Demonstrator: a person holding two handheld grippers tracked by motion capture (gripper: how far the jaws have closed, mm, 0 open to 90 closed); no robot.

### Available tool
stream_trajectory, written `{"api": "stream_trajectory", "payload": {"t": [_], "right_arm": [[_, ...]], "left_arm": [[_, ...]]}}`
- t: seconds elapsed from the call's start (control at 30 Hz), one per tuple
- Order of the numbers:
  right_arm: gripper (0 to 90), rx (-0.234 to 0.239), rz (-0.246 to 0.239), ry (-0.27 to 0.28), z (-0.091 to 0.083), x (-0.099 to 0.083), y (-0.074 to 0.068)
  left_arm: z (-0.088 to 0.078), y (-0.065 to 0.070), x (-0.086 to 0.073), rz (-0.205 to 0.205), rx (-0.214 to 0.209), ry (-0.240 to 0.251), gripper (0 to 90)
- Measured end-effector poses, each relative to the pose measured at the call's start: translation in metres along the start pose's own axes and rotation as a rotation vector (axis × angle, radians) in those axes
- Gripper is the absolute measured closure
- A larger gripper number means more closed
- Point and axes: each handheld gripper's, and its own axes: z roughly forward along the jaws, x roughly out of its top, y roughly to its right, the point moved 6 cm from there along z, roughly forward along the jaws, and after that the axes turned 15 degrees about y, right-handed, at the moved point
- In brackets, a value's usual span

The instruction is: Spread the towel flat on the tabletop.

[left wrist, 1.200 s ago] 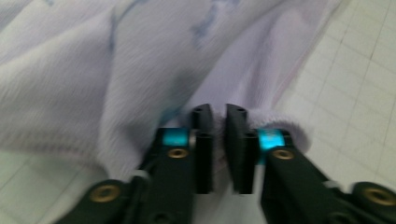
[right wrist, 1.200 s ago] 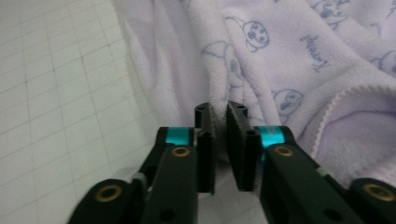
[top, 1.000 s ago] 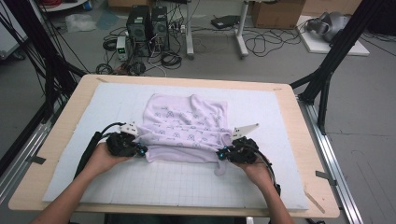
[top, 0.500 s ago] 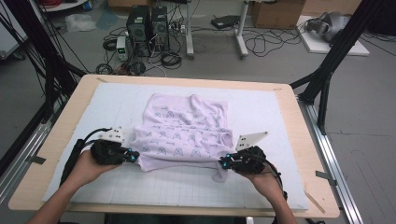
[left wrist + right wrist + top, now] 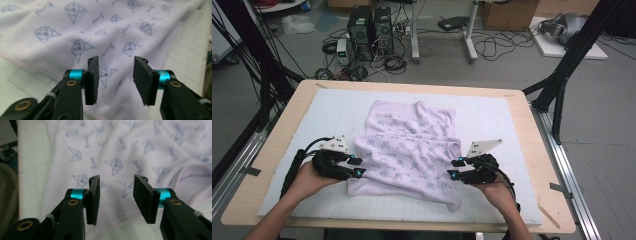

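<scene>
Two grippers, one in each of a person's hands, sit low over the near half of a table [image 5: 532,150] covered by a white gridded mat [image 5: 337,115]. Between them lies a pale lilac cloth [image 5: 412,150] printed with small blue faces and script, folded over on itself, rumpled, roughly mid-mat and reaching toward the near edge.

Left gripper [image 5: 357,167]: at the cloth's left edge, tips pointing inward over the fabric. Its jaws have just been opening and now stand apart. In the left gripper view [image 5: 115,80] the gap between the black pads is bare of cloth; the cloth [image 5: 105,37] lies flat beneath and beyond them, its stitched hem running along the lower left, the gridded mat [image 5: 185,50] showing at the right. Pads press on nothing.

Right gripper [image 5: 454,170]: at the cloth's right edge, tips pointing inward, grey three-cornered plate standing above it. Its jaws too have just been opening and are parted. In the right gripper view [image 5: 115,198] nothing sits between the pads; the cloth [image 5: 120,152] spreads under them, hem crossing just below the tips, a raised fold at the right.

Both forearms enter from the near edge. A cable trails back from each gripper. Beyond the table: grey floor with tangled cables
</scene>
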Motion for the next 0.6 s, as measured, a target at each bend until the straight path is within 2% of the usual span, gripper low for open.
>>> {"api": "stream_trajectory", "payload": {"t": [0.2, 0.33, 0.4, 0.43, 0.5, 0.57, 0.6], "right_arm": [[52.8, 0.006, -0.028, -0.095, 0.023, -0.017, 0.002], [54.9, -0.011, -0.027, -0.139, 0.032, -0.025, 0.006], [61.2, -0.021, -0.044, -0.11, 0.034, -0.026, 0.007], [65.6, -0.019, -0.036, -0.099, 0.033, -0.027, 0.008], [78.2, -0.014, -0.017, -0.099, 0.031, -0.027, 0.008], [85.1, 0.004, -0.013, -0.105, 0.031, -0.027, 0.006], [85.7, 0.003, -0.019, -0.108, 0.032, -0.027, 0.005]], "left_arm": [[0.025, -0.008, -0.017, -0.01, 0.0, -0.052, 55.9], [0.026, -0.01, -0.018, -0.015, 0.024, -0.034, 63.0], [0.026, -0.01, -0.019, -0.01, 0.037, -0.026, 67.3], [0.025, -0.01, -0.019, -0.005, 0.035, -0.029, 71.3], [0.024, -0.008, -0.02, -0.014, 0.019, -0.025, 80.4], [0.024, -0.006, -0.02, -0.004, 0.014, -0.025, 84.9], [0.023, -0.005, -0.02, -0.007, 0.008, -0.024, 85.8]]}}
